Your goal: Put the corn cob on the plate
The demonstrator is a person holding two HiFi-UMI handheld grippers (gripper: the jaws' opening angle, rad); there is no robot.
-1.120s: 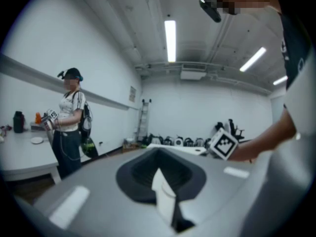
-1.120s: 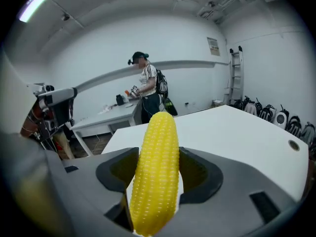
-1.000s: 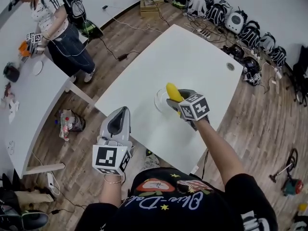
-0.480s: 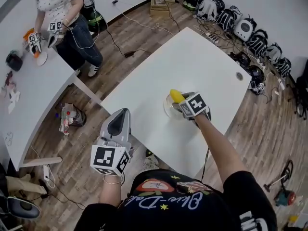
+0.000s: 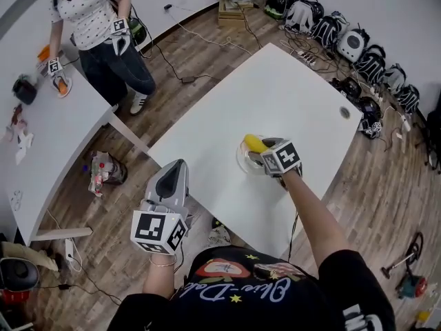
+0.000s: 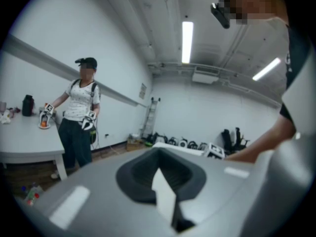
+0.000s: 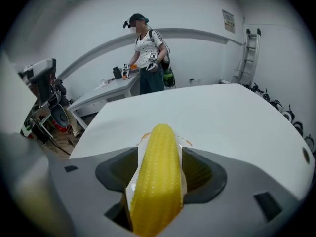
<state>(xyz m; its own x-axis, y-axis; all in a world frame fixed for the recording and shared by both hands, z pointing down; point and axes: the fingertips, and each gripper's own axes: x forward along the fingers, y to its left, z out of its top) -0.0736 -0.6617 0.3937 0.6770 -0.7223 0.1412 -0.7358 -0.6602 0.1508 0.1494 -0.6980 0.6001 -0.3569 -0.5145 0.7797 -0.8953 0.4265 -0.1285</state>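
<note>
Placement step: right gripper clamps corn cob low over plate; left gripper jaws together, empty. Next, likely: lower, release.

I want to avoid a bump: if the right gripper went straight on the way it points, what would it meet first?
Probably the plate: the corn cob clamped in the right gripper leads, its tip over the plate's rim. Beyond lies the white table; height is unclear.

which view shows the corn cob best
Right gripper view: the corn cob fills the centre, gripped between the jaws, kernels clear. Head view shows only its yellow end over the plate. Left gripper view doesn't show it.
</note>
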